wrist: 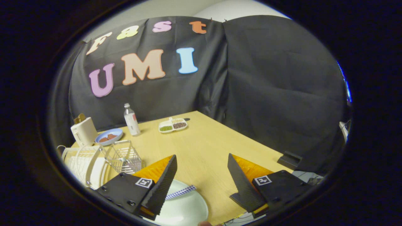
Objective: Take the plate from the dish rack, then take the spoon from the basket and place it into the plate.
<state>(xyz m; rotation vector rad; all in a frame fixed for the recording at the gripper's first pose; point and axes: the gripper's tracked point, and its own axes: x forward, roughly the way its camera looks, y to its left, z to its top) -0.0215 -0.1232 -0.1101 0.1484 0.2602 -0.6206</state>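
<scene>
A pale green-white plate (pixel 185 208) lies flat on the wooden table (pixel 204 141), under and just beside the left finger. A spoon with a blue-and-white checked handle (pixel 181 191) rests across the plate's far rim; its bowl end is hidden behind the left finger. My gripper (pixel 202 157) is open, raised over the table, with nothing between its fingers. Left of the fingers stands the white dish rack (pixel 83 163). A wire basket (pixel 124 158) sits against the rack's right side.
Beyond the rack stand a white appliance (pixel 83 131), a blue plate with brown food (pixel 109 136) and a clear bottle (pixel 131 121). A white divided dish (pixel 172 125) sits farther back. A small black block (pixel 289 160) lies at the table's right edge.
</scene>
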